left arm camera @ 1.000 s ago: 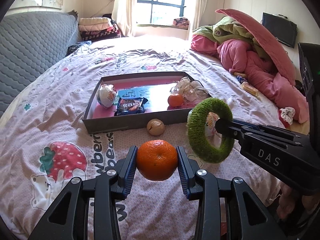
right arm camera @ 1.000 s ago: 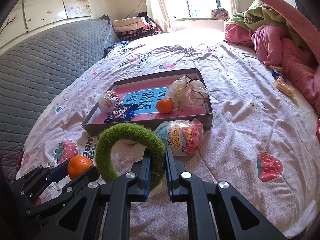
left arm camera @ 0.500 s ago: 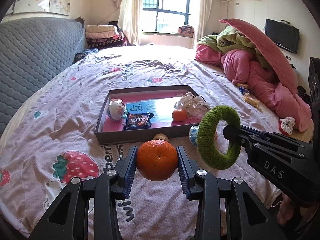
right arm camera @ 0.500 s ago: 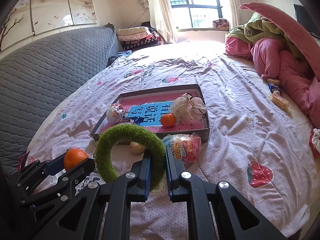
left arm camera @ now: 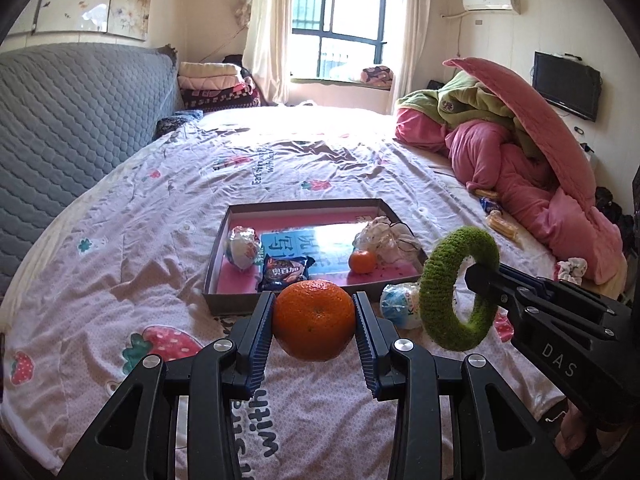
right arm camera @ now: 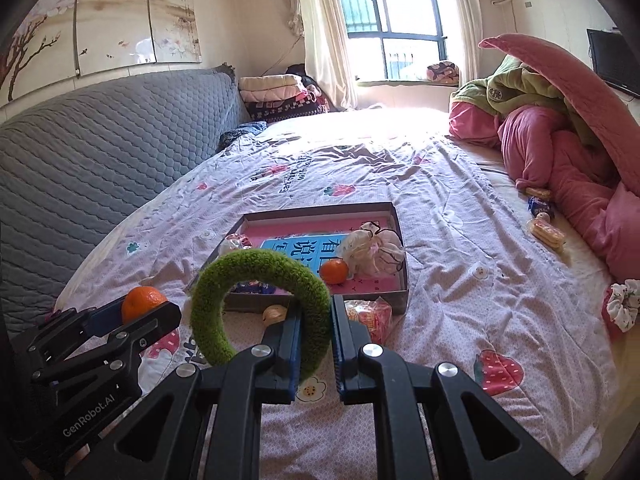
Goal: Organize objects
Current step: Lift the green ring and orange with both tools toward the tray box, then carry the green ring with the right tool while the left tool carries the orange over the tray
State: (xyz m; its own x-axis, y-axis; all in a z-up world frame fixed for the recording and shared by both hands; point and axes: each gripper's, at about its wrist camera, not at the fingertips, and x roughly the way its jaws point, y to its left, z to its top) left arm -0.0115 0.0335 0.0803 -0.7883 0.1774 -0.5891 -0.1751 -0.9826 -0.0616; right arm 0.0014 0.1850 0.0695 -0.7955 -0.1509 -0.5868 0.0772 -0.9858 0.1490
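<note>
My left gripper (left arm camera: 314, 326) is shut on an orange tangerine (left arm camera: 314, 319), held above the bedsheet in front of the shallow box (left arm camera: 232, 300). My right gripper (right arm camera: 316, 336) is shut on a fuzzy green ring (right arm camera: 256, 264), which hangs to the right of the tangerine in the left wrist view as the green ring (left arm camera: 440, 280). The box (right arm camera: 396, 284) holds a second tangerine (right arm camera: 334, 271), a white mesh bundle (right arm camera: 374, 250), a dark snack pack (left arm camera: 285, 274) and a foil-wrapped ball (left arm camera: 242, 249). In the right wrist view the held tangerine (right arm camera: 142, 300) shows at lower left.
A wrapped snack (right arm camera: 370, 316) and a small yellowish round thing (right arm camera: 274, 313) lie on the sheet before the box. Pink and green bedding (left arm camera: 520, 160) is piled at right, with wafer packs (right arm camera: 546, 234) and a scrunchie (right arm camera: 624, 304) nearby. A grey headboard (right arm camera: 100, 152) runs along the left.
Both grippers have risen with the tangerine and the green ring still held. The box and the loose items now sit lower and farther off in both views.
</note>
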